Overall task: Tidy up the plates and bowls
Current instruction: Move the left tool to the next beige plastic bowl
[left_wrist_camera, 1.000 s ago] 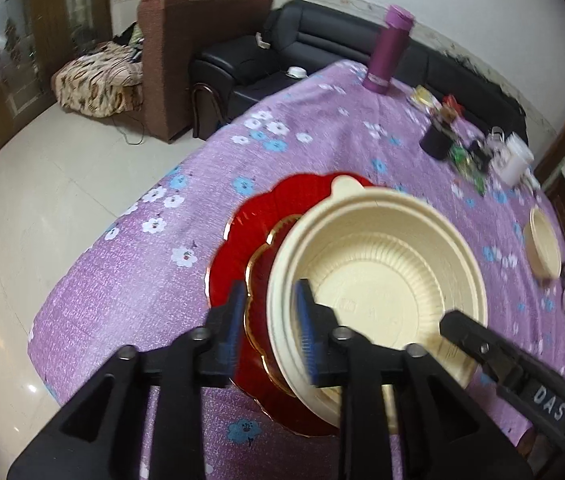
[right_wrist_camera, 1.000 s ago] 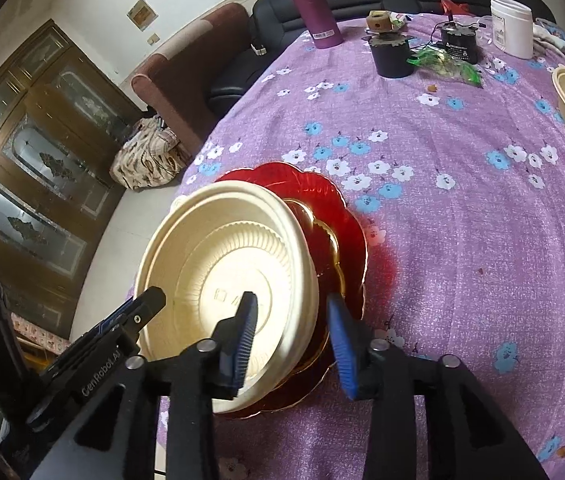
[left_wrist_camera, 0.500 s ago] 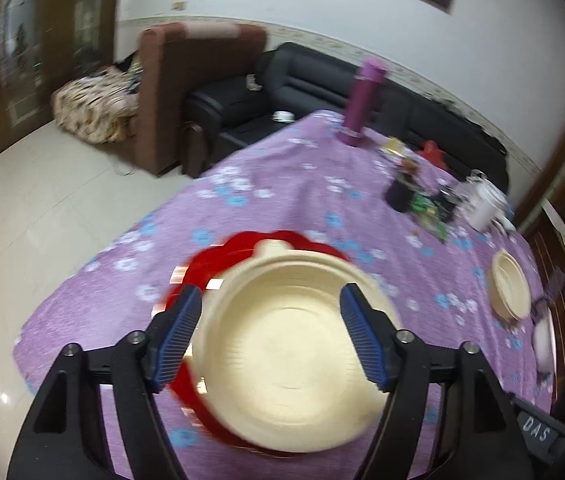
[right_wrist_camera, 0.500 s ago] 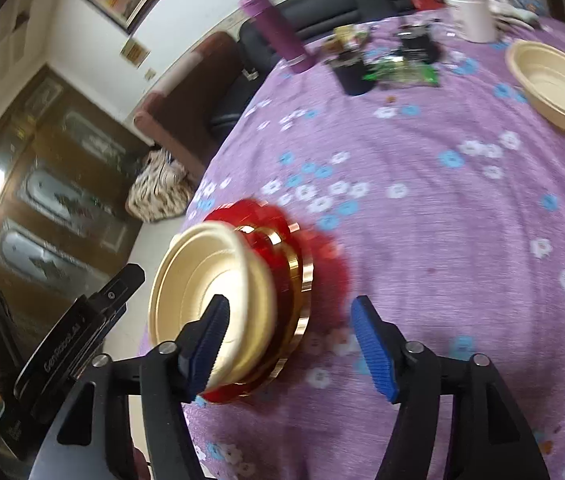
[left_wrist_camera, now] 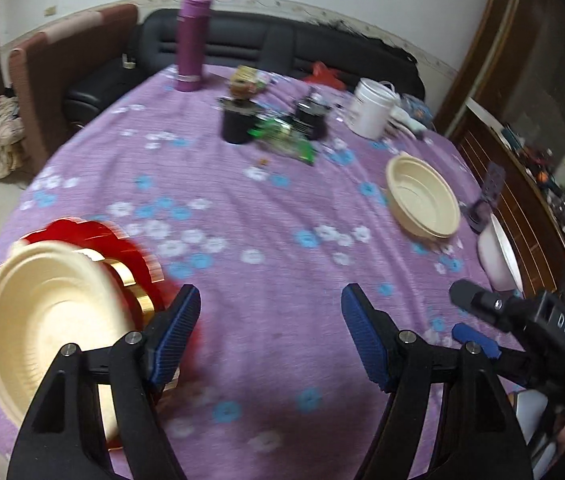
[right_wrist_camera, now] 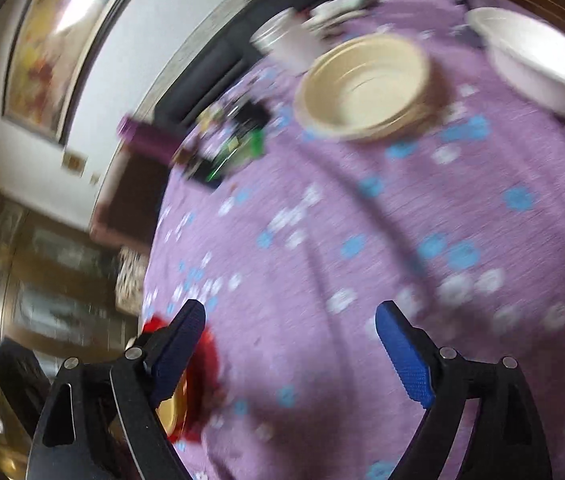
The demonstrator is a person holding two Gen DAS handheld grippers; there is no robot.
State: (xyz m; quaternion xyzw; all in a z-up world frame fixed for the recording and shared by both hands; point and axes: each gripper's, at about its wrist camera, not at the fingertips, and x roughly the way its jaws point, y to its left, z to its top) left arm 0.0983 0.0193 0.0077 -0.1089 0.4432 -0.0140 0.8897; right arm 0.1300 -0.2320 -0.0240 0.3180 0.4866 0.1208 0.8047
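A cream bowl rests on a stack of red and gold plates at the table's near left. My left gripper is open and empty, to the right of that stack. A second cream bowl sits at the far right, beside a white bowl. My right gripper is open and empty above the cloth, with the red plate's edge by its left finger. It also shows in the left wrist view.
A purple flowered cloth covers the round table. At its far side stand a purple flask, a black cup, green packets and a white tub. A black sofa lies behind, a wooden cabinet at the right.
Both grippers let go of the cream bowl, opened wide and swung right, away from the plate stack. The bowl stays on the plates. Both views are blurred by motion.
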